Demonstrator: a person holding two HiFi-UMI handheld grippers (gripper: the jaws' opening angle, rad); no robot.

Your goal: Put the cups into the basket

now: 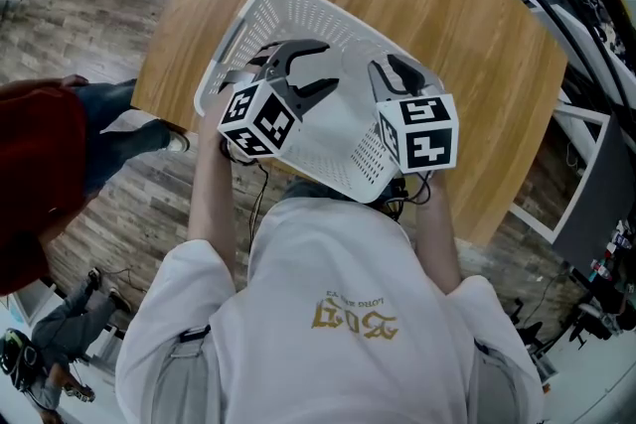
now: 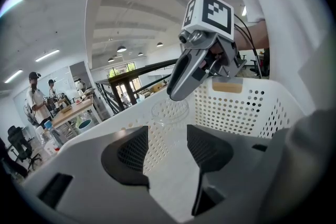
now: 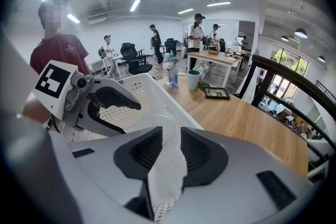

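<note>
A white perforated basket stands on the wooden table, and both grippers hang over it. My right gripper is at the basket's near right part, shut on a clear plastic cup that sits between its pads. In the left gripper view that cup shows just under the right gripper, inside the basket. Over the basket's left half my left gripper stands open, with only the basket's inside showing between its jaws. The head view hides the cup behind the grippers.
The basket reaches the table's near edge, close to the person's body. At the table's far end stand a water bottle, a teal cup and a picture frame. A person in red stands at the left; others stand farther back.
</note>
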